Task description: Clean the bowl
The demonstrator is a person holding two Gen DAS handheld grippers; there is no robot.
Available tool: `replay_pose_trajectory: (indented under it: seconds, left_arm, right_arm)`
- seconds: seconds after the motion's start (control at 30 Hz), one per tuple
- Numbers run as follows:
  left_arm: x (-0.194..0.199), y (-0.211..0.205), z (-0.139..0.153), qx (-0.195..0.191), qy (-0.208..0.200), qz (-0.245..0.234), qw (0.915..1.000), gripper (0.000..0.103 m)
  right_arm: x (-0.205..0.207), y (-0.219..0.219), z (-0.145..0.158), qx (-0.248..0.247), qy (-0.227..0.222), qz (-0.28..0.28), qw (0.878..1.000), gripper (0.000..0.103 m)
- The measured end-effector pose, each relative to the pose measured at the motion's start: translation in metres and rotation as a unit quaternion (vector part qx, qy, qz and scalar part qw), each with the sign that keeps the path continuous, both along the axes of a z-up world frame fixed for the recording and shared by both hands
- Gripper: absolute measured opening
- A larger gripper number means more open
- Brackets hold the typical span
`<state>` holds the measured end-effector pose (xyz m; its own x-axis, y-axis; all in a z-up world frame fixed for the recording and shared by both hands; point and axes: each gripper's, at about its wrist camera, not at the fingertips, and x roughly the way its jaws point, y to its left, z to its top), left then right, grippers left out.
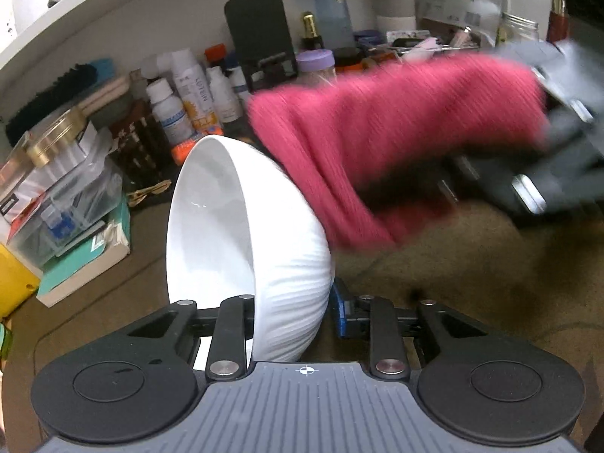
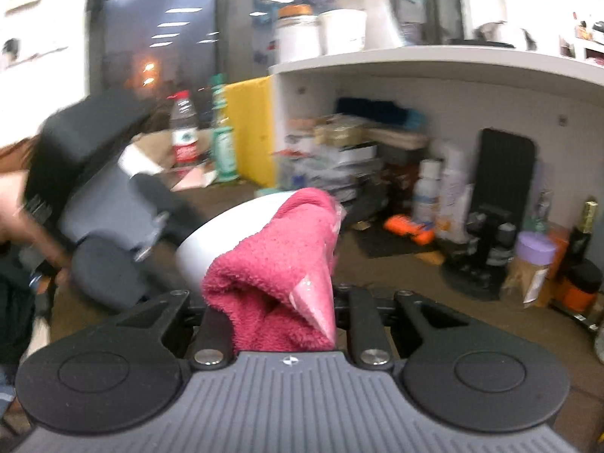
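1. The left tongs (image 1: 290, 324) are gripping the white bowl (image 1: 241, 249) by its rim, holding it tipped on edge above the brown counter (image 1: 434, 264).
2. The right tongs (image 2: 279, 324) are clenching a pink cloth (image 2: 279, 264), which is reaching the bowl's outside; wiping looks under way, not finished.
3. The left view is showing the bowl's clean-looking inside; the right view is showing only its outer wall and the cloth's folded corner.

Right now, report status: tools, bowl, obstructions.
Left tool shut on bowl rim, bowl tipped on edge. Right tool shut on pink cloth, cloth against bowl's outside. Bottles crowd behind; none between.
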<state>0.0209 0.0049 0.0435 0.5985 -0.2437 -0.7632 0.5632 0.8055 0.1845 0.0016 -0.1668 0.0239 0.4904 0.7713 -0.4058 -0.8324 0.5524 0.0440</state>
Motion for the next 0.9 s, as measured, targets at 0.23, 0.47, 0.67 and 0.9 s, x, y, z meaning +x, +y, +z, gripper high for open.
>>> replay_pose_trajectory:
  seconds: [0.23, 0.47, 0.67, 0.9]
  left_arm:
    - [-0.011, -0.001, -0.005, 0.019, 0.004, -0.008, 0.9998, 0.036]
    - [-0.008, 0.003, -0.004, 0.020, -0.006, -0.005, 0.9998, 0.037]
    - [0.001, 0.008, 0.000, 0.003, -0.020, 0.008, 0.9998, 0.033]
    - [0.014, 0.005, 0.002, -0.038, 0.008, -0.011, 0.9992, 0.019]
  right_arm:
    - [-0.034, 0.003, -0.011, -0.024, -0.037, 0.046, 0.998, 0.019]
    - [-0.031, 0.004, 0.000, 0.000, -0.045, 0.024, 0.999, 0.020]
    - [0.015, -0.012, 0.004, 0.017, -0.032, -0.063, 0.997, 0.022]
    - [0.032, -0.033, -0.001, 0.027, -0.022, -0.090, 0.995, 0.023]
